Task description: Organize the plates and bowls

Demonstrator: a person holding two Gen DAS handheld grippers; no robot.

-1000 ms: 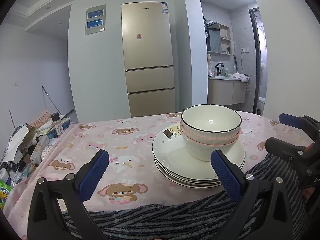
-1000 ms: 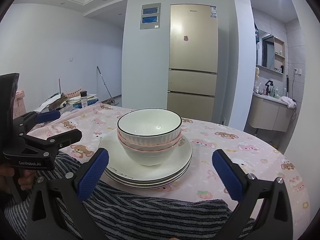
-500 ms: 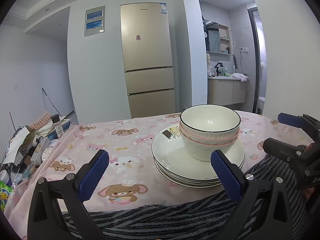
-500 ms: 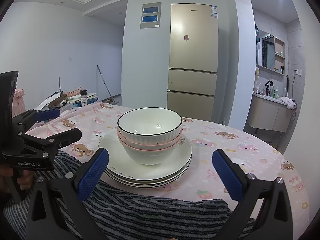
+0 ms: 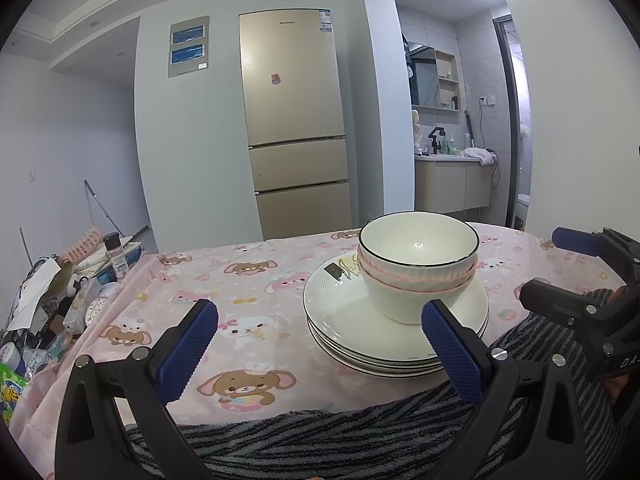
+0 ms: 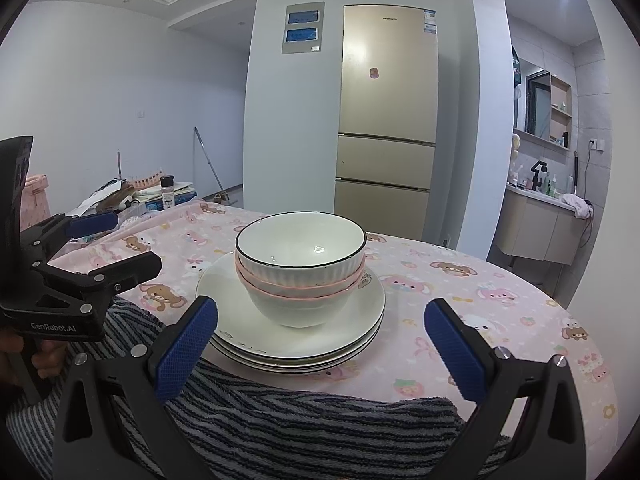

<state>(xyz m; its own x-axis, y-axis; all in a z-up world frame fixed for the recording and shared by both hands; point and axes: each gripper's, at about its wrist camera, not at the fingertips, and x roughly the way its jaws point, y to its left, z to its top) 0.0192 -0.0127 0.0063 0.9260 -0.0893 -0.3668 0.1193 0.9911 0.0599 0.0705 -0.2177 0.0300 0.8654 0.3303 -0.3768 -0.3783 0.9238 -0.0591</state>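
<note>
Both tools had barely shifted within the last second: the left gripper point(image 5: 320, 344) and right gripper point(image 6: 320, 340) hung spread and empty over the striped towel point(image 6: 320, 420); beyond, nested bowls point(image 6: 300, 264) sat on stacked plates point(image 6: 352, 320), seemingly organized already, on the pink tablecloth point(image 5: 240, 280); farthest stood the fridge point(image 6: 386, 120).

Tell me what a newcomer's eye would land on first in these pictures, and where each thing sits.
First comes the stack of white bowls, nested on a pile of white plates in the middle of the pink cartoon-print tablecloth. Next, the blue-padded fingers of the open right gripper frame that stack from the near edge, above a striped grey towel. Behind the table, a tall gold fridge stands against the far wall.
</note>
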